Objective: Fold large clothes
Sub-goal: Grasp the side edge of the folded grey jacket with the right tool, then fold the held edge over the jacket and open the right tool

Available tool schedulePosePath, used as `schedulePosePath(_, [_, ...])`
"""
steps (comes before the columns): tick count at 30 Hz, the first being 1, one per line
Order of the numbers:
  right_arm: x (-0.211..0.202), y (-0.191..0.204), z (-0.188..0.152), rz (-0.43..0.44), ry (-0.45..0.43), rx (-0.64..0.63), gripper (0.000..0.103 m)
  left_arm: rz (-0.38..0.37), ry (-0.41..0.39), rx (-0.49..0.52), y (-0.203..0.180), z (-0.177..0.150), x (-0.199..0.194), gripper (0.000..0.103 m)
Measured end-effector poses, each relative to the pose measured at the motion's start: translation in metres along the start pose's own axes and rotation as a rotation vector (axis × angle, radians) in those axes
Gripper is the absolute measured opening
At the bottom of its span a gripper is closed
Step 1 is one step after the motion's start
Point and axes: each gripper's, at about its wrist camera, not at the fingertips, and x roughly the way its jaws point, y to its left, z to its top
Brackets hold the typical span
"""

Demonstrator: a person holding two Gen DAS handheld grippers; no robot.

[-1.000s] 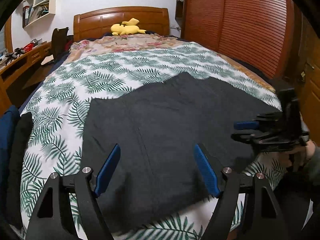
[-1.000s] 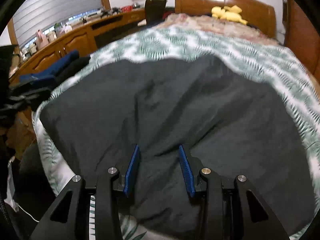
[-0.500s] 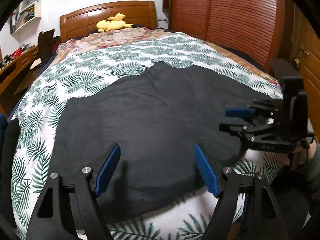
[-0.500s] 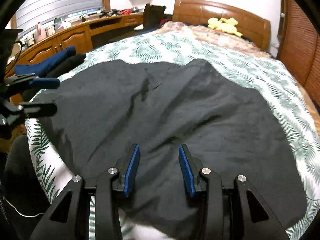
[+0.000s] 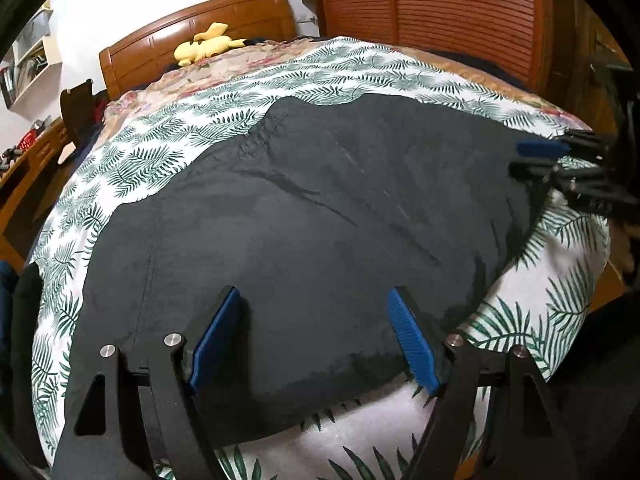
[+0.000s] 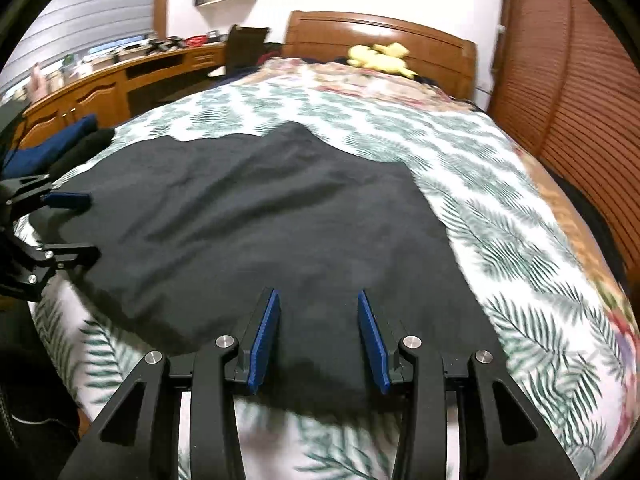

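Note:
A large black garment (image 5: 304, 216) lies spread flat on the bed; it also shows in the right wrist view (image 6: 256, 224). My left gripper (image 5: 314, 300) is open and empty, just above the garment's near edge. My right gripper (image 6: 318, 300) is open and empty, over the garment's near right part. In the left wrist view the right gripper (image 5: 540, 160) hovers at the garment's right edge. In the right wrist view the left gripper (image 6: 68, 224) hovers at its left edge.
The bed has a leaf-print cover (image 5: 160, 152) and a wooden headboard (image 5: 208, 36) with a yellow plush toy (image 5: 206, 46). A wooden wardrobe (image 5: 440, 12) stands at the right. A desk (image 6: 120, 80) stands at the left, with dark folded clothes (image 6: 60, 148) by the bed's left edge.
Both grippers have swung outward toward the garment's two sides and stayed open. The garment has not visibly moved.

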Motion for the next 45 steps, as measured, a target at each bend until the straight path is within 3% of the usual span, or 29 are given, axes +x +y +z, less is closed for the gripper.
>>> schedulePosePath(6, [-0.014,-0.011,-0.010,-0.063,0.004,0.074,0.061,-0.002,0.017,-0.012,0.004,-0.003,0.008,0.077])
schedulePosePath(12, [-0.012,-0.017,-0.011,-0.117,0.047,0.141,0.067,-0.008,0.015,-0.020,0.004,-0.004,0.008,0.077])
schedulePosePath(16, [-0.005,-0.024,-0.004,-0.095,0.096,0.211,0.071,-0.008,0.015,-0.020,0.004,-0.005,0.008,0.077])
schedulePosePath(20, [0.000,-0.023,-0.006,-0.015,0.150,0.267,0.071,-0.009,0.015,-0.020,0.004,-0.004,0.008,0.077])
schedulePosePath(24, [-0.001,-0.020,-0.003,0.034,0.152,0.304,0.071,-0.009,0.015,-0.021,0.004,-0.004,0.008,0.077])
schedulePosePath(26, [0.000,-0.022,-0.002,0.079,0.147,0.332,0.066,-0.009,0.015,-0.021,0.004,-0.004,0.008,0.077])
schedulePosePath(29, [-0.003,-0.023,0.002,0.154,0.137,0.360,0.043,-0.010,0.013,-0.024,0.003,-0.005,0.007,0.077])
schedulePosePath(30, [-0.003,-0.024,0.003,0.177,0.126,0.363,0.025,-0.011,0.013,-0.025,0.003,-0.006,0.008,0.077])
schedulePosePath(31, [-0.006,-0.023,0.005,0.197,0.104,0.367,0.019,-0.011,0.012,-0.025,0.003,-0.006,0.008,0.077])
schedulePosePath(36, [-0.033,-0.018,0.019,0.221,-0.036,0.354,0.013,-0.006,-0.001,-0.034,0.004,-0.005,0.003,0.077])
schedulePosePath(45, [-0.029,-0.020,0.014,0.226,-0.048,0.355,0.012,-0.010,-0.070,-0.079,0.017,0.004,-0.023,0.077])
